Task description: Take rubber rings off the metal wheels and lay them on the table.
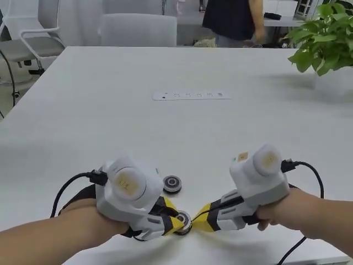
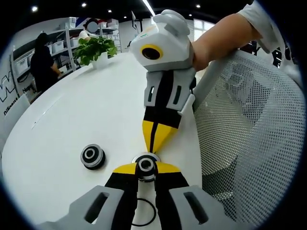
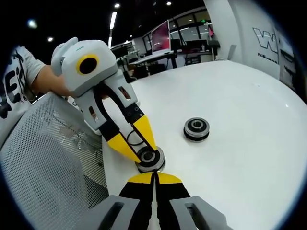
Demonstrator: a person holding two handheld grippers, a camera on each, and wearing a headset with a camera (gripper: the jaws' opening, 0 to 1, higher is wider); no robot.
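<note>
White surface (image 1: pixel 182 127), near edge: left gripper (image 2: pixel 145 168) clamps the small silver metal wheel (image 3: pixel 150 158). Right gripper (image 3: pixel 154 176), jaws pressed together, touches its black rubber ring (image 3: pixel 161 162). Best to steady the wheel, nip the ring's edge and peel outward.

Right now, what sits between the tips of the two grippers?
A small metal wheel. The left gripper has its jaws closed around it, and the shut tip of the right gripper comes right up to its rim. The left gripper view shows this best.
</note>
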